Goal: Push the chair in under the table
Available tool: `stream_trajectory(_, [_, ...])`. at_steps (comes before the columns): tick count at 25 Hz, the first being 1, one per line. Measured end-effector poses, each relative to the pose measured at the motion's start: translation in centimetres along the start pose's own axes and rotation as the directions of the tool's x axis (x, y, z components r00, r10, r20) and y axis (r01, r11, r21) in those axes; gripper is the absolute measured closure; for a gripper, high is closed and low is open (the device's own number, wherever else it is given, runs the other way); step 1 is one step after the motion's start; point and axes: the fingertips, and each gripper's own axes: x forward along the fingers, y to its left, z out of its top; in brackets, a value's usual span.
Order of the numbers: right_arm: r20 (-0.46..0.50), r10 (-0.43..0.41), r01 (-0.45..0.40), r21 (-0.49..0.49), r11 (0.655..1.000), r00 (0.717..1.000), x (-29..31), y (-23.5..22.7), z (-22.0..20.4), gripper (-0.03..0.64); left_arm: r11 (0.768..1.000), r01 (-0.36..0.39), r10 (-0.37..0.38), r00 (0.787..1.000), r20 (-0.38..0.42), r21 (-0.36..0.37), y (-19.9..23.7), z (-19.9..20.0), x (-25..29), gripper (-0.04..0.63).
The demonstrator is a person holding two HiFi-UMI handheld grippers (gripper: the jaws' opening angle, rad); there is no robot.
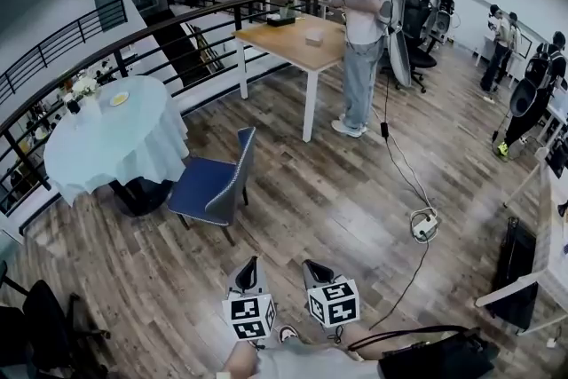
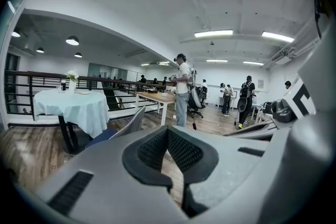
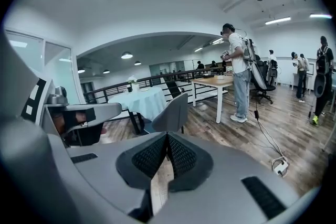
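Note:
A chair (image 1: 216, 182) with a blue seat and grey back stands pulled out from the round table (image 1: 111, 138), which wears a pale cloth. The chair's back faces me. Both grippers hang low in the head view, well short of the chair. My left gripper (image 1: 252, 264) is shut with nothing in it, and my right gripper (image 1: 314, 267) beside it is shut and empty too. Over the left gripper (image 2: 168, 131) I see the chair (image 2: 126, 124) ahead and left, the table (image 2: 73, 105) further left. Over the right gripper (image 3: 167, 136) the chair (image 3: 170, 113) rises straight ahead before the table (image 3: 142, 99).
A person (image 1: 362, 31) stands at a wooden table (image 1: 293, 40) further back. A power strip with cable (image 1: 424, 226) lies on the wood floor at right. A black railing (image 1: 80, 58) runs behind the round table. A black office chair (image 1: 49, 328) sits near left.

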Motion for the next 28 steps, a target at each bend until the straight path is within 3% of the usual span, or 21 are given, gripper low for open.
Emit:
stream_trajectory(15, [-0.027,-0.051,0.053,0.048,0.997,0.998,5.5,-3.4,2.4,0.600,0.999,0.040,-0.039,0.999,-0.035,0.016,2.2,1.0,6.5,0.595])
stream_trajectory(28, [-0.046,0.005,-0.004,0.011,1.000,0.999,10.0,-4.1,4.3,0.600,0.999,-0.042,0.041,0.998,-0.037,-0.014,4.7,1.6,9.2,0.595])
